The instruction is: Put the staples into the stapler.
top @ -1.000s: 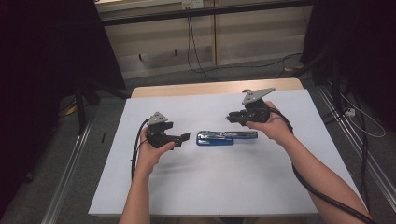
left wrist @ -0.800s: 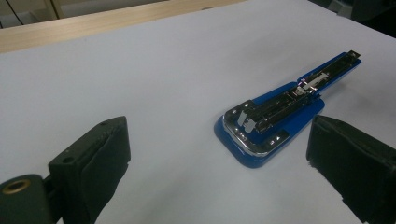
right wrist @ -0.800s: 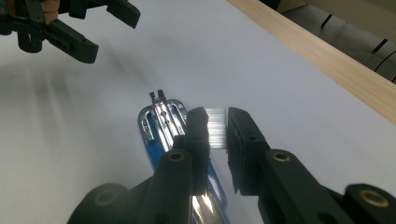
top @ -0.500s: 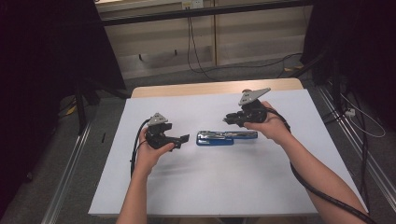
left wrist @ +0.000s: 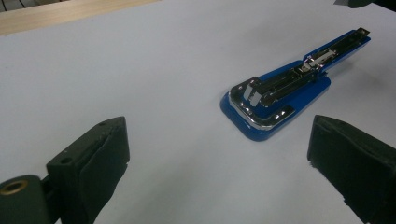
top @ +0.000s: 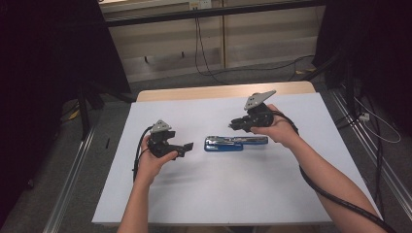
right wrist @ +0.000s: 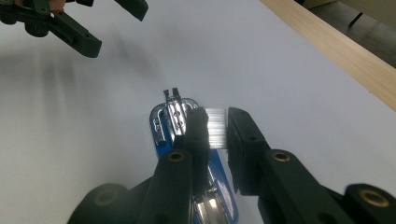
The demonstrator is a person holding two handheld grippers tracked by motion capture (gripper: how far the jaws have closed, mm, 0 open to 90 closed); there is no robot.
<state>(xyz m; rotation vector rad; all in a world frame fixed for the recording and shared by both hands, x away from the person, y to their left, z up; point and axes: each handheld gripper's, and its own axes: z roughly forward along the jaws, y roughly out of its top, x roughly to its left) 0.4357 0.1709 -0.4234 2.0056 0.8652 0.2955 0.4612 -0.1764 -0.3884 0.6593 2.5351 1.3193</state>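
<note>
A blue stapler (top: 235, 143) lies swung open on the white table cover, its chrome magazine facing up (left wrist: 280, 98). My right gripper (top: 233, 125) hovers just above its far end, shut on a short silver strip of staples (right wrist: 215, 134), with the stapler (right wrist: 163, 126) right below the jaws. My left gripper (top: 187, 147) is held a little left of the stapler, pointing at it, open with nothing between its pads (left wrist: 219, 140). The left gripper (right wrist: 112, 25) also shows far off in the right gripper view.
The white cover (top: 218, 194) spans most of the table, with a strip of bare wood (top: 218, 91) along the far edge. Metal rails run along both sides of the table, and cables lie on the floor beyond.
</note>
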